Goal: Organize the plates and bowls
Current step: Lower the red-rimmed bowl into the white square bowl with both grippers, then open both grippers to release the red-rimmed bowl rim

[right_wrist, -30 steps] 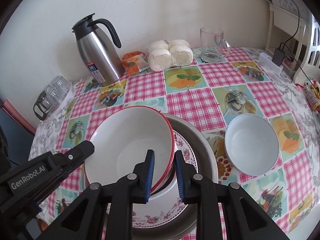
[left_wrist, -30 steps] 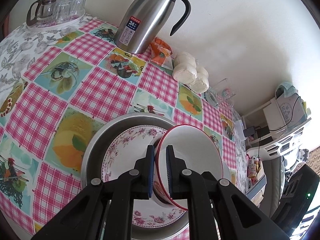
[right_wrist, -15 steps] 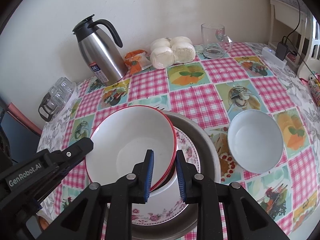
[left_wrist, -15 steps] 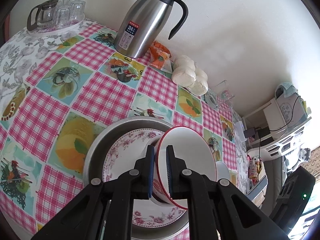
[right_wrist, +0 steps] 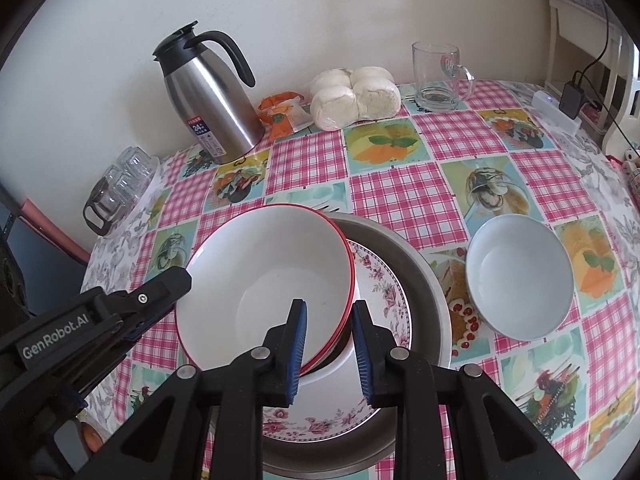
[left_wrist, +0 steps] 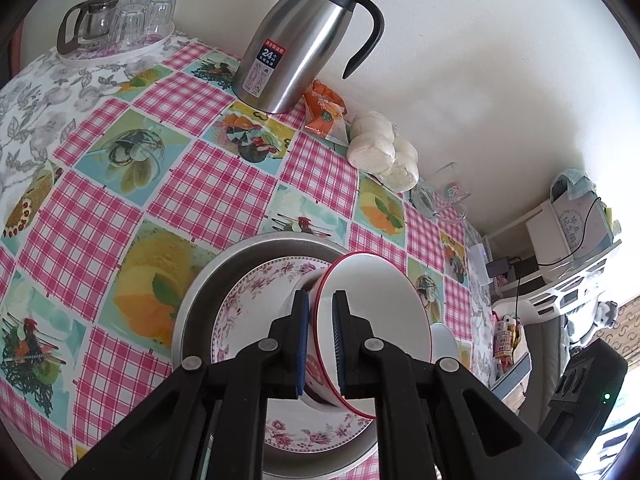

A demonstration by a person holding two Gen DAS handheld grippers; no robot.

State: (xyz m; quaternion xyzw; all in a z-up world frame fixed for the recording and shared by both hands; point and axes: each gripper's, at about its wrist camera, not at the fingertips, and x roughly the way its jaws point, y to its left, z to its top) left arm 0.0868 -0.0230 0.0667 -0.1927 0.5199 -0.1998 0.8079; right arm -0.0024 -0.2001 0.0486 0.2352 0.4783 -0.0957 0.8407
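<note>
Over the metal basin (right_wrist: 424, 276), my left gripper (left_wrist: 321, 344) pinches the red-rimmed bowl's (right_wrist: 272, 276) rim; right gripper (right_wrist: 329, 354) straddles it, jaws narrowly apart. Tilted, it may slip onto the floral plate (right_wrist: 384, 292).

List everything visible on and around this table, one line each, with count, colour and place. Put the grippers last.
red-rimmed bowl: 1, white, tilted over the metal basin
floral plate: 1, white with pink flowers, inside the basin
metal basin: 1, silver, near table edge
plain bowl: 1, white, right of the basin
thermos jug: 1, steel and black, by the wall
buns: bagged, white, by the wall
snack packet: 1, orange, beside the jug
glass mug: 1, clear, far right
tray of glasses: 1, clear, far left
left gripper: clamped on the bowl rim
right gripper: open at the bowl's near rim
</note>
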